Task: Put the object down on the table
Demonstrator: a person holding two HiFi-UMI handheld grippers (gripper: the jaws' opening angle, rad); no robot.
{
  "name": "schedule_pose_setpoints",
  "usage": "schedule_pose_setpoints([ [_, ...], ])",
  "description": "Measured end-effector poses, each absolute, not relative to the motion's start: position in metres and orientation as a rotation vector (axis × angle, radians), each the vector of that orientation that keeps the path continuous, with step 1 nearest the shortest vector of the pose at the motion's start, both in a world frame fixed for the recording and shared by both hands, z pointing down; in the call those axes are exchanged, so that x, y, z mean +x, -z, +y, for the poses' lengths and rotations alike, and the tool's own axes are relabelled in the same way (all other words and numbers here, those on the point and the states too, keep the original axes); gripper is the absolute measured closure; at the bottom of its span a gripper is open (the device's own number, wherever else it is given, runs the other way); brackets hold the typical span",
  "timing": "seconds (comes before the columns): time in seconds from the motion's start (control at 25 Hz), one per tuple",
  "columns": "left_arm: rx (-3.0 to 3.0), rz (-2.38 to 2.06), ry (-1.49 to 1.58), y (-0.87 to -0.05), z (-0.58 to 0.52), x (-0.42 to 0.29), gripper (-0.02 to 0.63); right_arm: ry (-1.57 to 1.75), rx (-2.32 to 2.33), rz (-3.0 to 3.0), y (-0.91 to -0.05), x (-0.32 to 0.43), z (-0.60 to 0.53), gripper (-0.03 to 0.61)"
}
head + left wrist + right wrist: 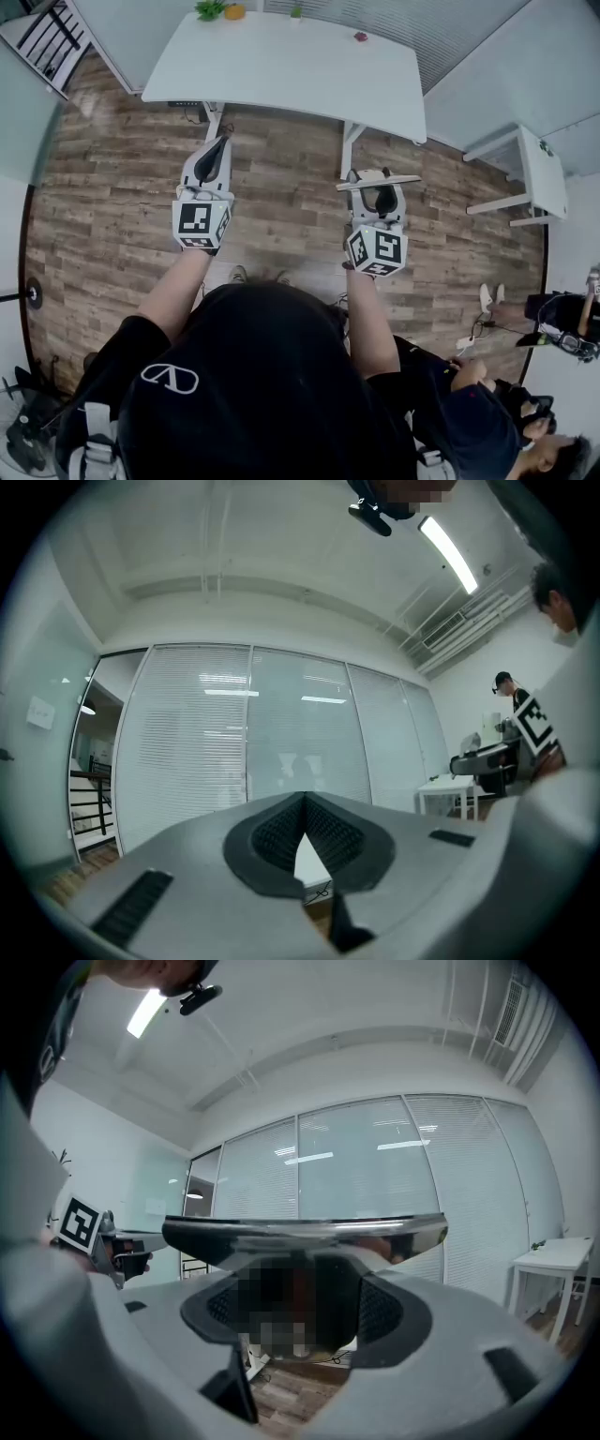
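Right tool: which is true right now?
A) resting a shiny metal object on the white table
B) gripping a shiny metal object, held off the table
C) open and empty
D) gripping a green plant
B: the right gripper view shows the right tool clamped on a shiny metal object, and the head view shows it in the air, short of the white table.
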State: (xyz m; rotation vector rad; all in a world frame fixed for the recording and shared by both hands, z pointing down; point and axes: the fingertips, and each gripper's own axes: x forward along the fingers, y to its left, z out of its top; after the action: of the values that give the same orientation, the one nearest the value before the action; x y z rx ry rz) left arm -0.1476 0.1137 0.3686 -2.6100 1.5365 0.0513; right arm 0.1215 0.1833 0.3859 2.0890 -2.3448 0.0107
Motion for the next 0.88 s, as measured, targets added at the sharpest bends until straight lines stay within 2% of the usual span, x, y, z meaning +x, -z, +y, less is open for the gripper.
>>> schedule_pose_setpoints([
  [0.88, -2.621, 1.543, -0.085, -0.370, 0.115, -0.122, 0.609, -0.037, 2.047, -2.408, -0.390, 0.145, 0.173, 0.279],
])
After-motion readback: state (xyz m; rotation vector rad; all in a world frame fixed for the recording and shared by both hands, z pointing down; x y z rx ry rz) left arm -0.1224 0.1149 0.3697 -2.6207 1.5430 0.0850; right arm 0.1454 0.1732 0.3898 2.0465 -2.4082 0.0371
